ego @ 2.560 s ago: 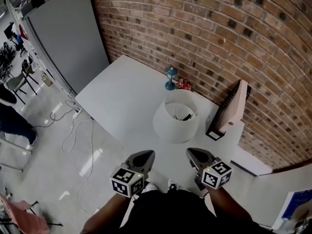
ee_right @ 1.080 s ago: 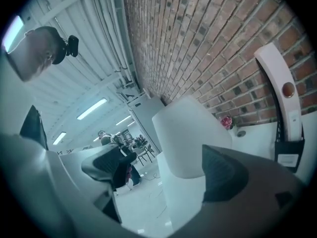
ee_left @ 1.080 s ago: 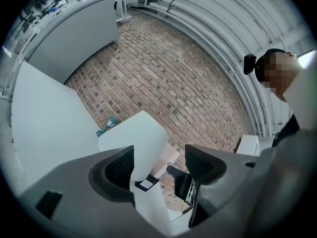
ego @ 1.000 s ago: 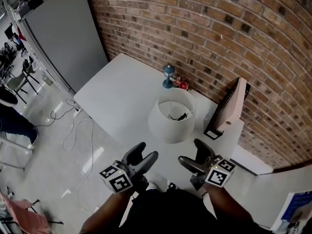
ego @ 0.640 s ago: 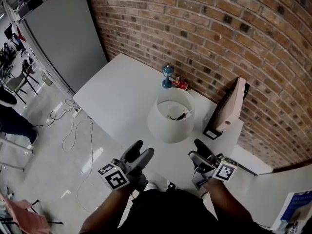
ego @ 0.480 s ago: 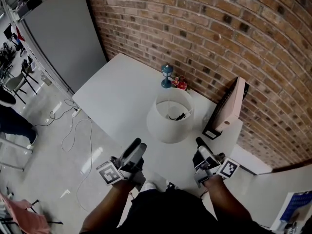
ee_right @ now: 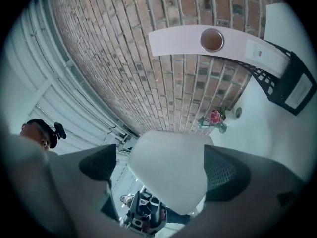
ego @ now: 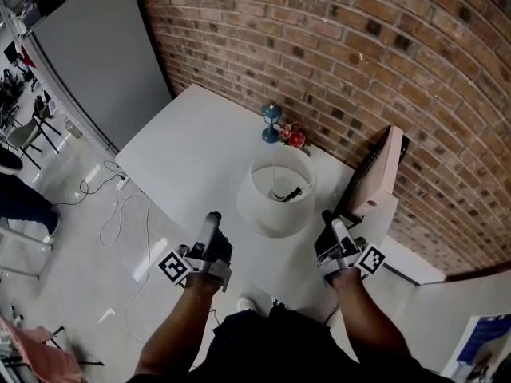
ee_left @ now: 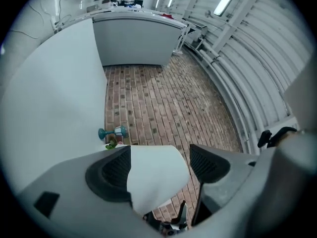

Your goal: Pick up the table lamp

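Note:
The table lamp (ego: 277, 188), a wide white shade with a black fitting inside, stands on the white table (ego: 192, 154) near the brick wall. My left gripper (ego: 212, 220) is turned on its side just off the shade's front left, jaws wide and touching nothing. My right gripper (ego: 330, 222) is turned likewise at the shade's front right, and its jaws are closing a little with nothing pressed between them. In the left gripper view the shade (ee_left: 154, 180) fills the gap ahead of that gripper (ee_left: 158, 163). The right gripper view shows the shade (ee_right: 168, 175) the same way beyond its gripper (ee_right: 161, 165).
A small blue ornament (ego: 271, 123) and red flowers (ego: 295, 138) sit behind the lamp by the wall. A beige board (ego: 384, 172) in a black stand (ego: 357, 188) leans at the right. Cables (ego: 120, 206) lie on the floor left of the table's edge.
Both grippers have moved forward to either side of the shade and rolled onto their sides. The left jaws have spread a little wider.

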### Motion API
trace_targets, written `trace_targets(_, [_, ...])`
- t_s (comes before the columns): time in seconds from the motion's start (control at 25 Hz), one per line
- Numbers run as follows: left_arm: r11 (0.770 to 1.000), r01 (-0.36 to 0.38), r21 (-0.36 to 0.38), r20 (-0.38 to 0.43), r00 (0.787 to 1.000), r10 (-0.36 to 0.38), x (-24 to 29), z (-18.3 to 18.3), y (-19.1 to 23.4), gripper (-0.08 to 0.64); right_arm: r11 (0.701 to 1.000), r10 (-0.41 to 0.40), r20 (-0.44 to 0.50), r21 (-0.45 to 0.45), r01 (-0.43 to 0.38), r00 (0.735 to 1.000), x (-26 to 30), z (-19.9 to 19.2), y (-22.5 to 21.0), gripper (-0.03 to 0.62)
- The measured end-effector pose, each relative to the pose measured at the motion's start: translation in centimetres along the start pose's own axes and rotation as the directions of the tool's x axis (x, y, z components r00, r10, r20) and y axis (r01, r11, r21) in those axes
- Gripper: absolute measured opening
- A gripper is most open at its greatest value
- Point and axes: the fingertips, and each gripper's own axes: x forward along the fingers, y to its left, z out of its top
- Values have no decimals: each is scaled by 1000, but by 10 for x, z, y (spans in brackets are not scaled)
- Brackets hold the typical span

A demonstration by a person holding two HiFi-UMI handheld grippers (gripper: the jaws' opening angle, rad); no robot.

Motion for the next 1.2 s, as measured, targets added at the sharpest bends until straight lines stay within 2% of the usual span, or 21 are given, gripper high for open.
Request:
trace_targets(0.08, [1000, -11, -14, 21, 1000, 11, 5, 4, 15, 370, 1000, -13, 6, -3, 13, 1000, 7, 3, -13, 552])
trace_targets(0.32, [993, -46, -105, 78, 995, 54, 20, 13, 61, 370, 995, -49, 66, 89, 43, 997, 22, 14, -59, 528])
trace_targets(0.52, [988, -53, -148, 71, 995, 64, 34, 11, 82, 370, 980, -64, 86, 191, 47, 994, 36, 15, -87, 509])
trace_targets(0.72, [985, -24, -171, 64, 997, 35, 52, 11, 92, 370, 960, -24, 96, 279, -4, 995, 52, 15, -98, 515])
trace_targets(0.96, [981, 7, -195, 34, 999, 0, 66, 3, 91, 370, 950, 52, 69, 305, -71, 996, 74, 8, -87, 535])
trace_targets(1.2, [978, 45, -205, 3, 999, -45, 82, -3, 83, 370, 944, 76, 73, 316, -95, 994, 85, 7, -84, 531])
